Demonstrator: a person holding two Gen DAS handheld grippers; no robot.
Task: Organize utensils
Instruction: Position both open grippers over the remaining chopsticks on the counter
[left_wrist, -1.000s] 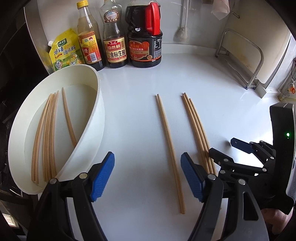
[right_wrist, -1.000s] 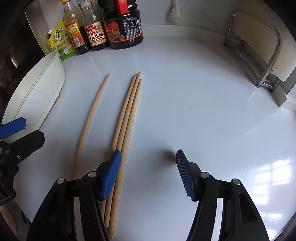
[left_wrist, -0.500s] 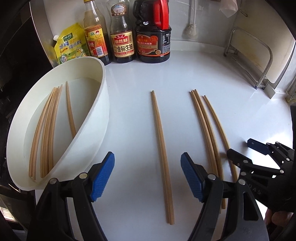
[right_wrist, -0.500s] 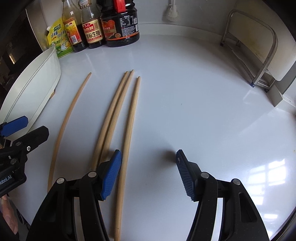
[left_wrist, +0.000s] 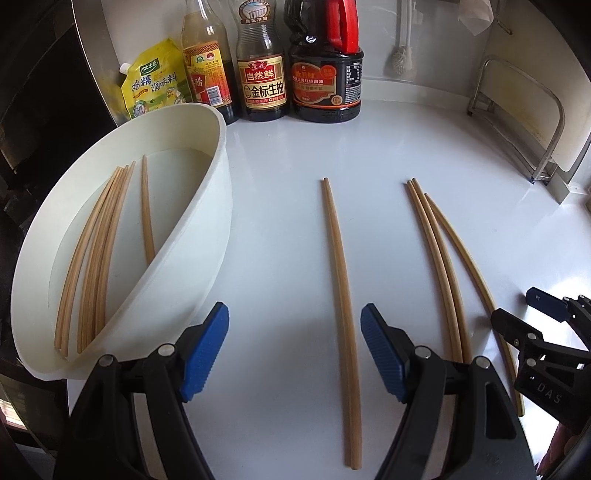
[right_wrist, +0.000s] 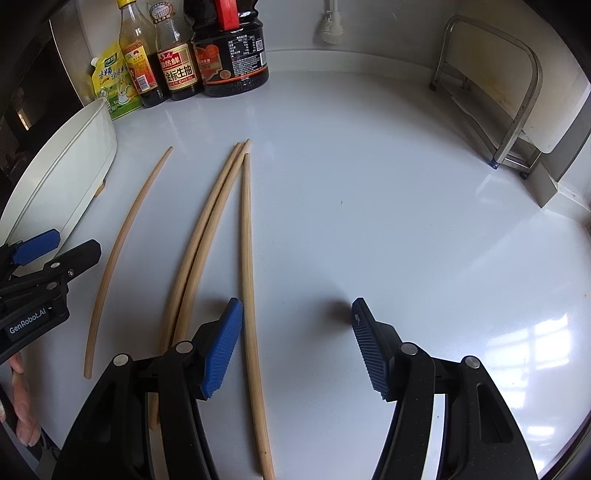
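A white oval tub (left_wrist: 207, 258) at the left holds several wooden chopsticks (left_wrist: 96, 254). On the white counter a single chopstick (left_wrist: 341, 295) lies between the blue pads of my left gripper (left_wrist: 293, 349), which is open and above it. To its right lie three more chopsticks (left_wrist: 439, 266). In the right wrist view the right gripper (right_wrist: 297, 341) is open; one chopstick (right_wrist: 249, 280) passes just inside its left pad, two others (right_wrist: 199, 243) run under that finger. The single chopstick (right_wrist: 122, 243) and the left gripper's fingers (right_wrist: 44, 247) show at the left.
Three sauce bottles (left_wrist: 262, 77) and a yellow seasoning pouch (left_wrist: 155, 85) stand along the back wall. A metal rack (left_wrist: 524, 122) stands at the back right. A hand (right_wrist: 22, 398) shows at the lower left of the right wrist view.
The left gripper has shifted so the single chopstick now lies between its pads. The rightmost of the three chopsticks has splayed apart from the other two and now sits inside the right gripper's left pad.
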